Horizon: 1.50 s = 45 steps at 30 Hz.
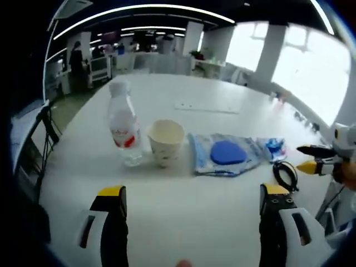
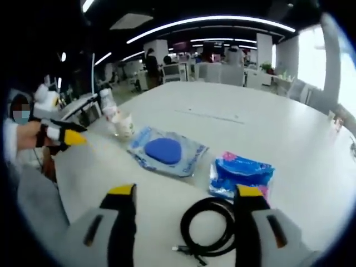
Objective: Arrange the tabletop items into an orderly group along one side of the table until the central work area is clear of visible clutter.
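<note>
Office, white surface (image 1: 222, 89) | bottle (image 1: 123, 129), cup (image 1: 165, 141), pouch (image 1: 225, 153), packet (image 2: 241, 175), cable (image 2: 208, 225) already lined up | left claw (image 1: 192, 200), right claw (image 2: 184, 197) both wide open, empty, likely assessing row.

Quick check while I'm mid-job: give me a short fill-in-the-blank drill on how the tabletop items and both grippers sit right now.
1. The paper cup stands just beside the plastic water ____.
2. The flat package has a large ____ oval on it.
3. The coiled black cable lies on the white table between the jaws of the ____ gripper.
4. The left gripper has its jaws ____ and holds nothing.

Missing words: bottle; blue; right; open
</note>
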Tool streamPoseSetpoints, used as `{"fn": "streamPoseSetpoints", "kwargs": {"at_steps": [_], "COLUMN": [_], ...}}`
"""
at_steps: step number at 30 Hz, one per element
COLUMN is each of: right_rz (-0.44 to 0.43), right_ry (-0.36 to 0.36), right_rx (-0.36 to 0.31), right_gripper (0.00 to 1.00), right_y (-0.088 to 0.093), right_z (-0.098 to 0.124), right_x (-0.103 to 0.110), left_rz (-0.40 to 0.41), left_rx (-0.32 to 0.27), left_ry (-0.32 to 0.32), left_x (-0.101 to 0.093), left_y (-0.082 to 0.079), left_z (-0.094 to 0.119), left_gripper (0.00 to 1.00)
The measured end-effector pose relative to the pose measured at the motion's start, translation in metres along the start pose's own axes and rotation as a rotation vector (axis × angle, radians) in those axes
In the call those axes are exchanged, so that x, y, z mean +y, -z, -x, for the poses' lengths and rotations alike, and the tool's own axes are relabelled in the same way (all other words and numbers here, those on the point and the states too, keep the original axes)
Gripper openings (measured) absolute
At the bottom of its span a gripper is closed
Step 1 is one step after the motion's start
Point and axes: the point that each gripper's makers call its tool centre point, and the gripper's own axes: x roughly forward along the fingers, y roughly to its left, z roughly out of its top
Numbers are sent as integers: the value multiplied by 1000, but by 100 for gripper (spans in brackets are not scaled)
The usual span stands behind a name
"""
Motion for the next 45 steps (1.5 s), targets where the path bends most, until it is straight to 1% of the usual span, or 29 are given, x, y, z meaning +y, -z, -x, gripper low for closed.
{"fn": "streamPoseSetpoints", "kwargs": {"at_steps": [3, 8, 15, 20, 28, 31, 34, 37, 42, 44, 45], "right_rz": [-5, -23, -43, -60, -89, -85, -88, -102, -115, -140, -139], "right_ry": [8, 24, 48, 62, 86, 91, 93, 105, 121, 126, 128], "right_rx": [7, 17, 16, 20, 56, 64, 75, 70, 62, 53, 51], "right_gripper": [71, 71, 73, 72, 72, 72, 72, 72, 72, 73, 73], "right_y": [6, 14, 21, 29, 57, 63, 70, 72, 73, 72, 72], "right_z": [7, 19, 35, 47, 65, 72, 77, 83, 91, 95, 97], "right_x": [-2, -5, -9, -13, -15, -12, -11, -13, -16, -16, -16], "left_rz": [-4, -9, -15, 8, 25, 36, 38, 42, 47, 49, 53], "left_rx": [-2, 15, 21, 17, 25, 18, 28, 33, 46, 46, 44], "left_ry": [10, 18, 30, 23, 29, 30, 35, 34, 55, 57, 58], "left_x": [1, 5, 8, 14, 20, 24, 26, 29, 28, 28, 29], "left_y": [1, 9, 18, 24, 35, 39, 45, 51, 61, 63, 64], "left_z": [6, 16, 29, 39, 57, 66, 72, 79, 87, 89, 90], "left_gripper": [96, 96, 96, 96, 96, 96, 96, 96, 96, 96, 96]}}
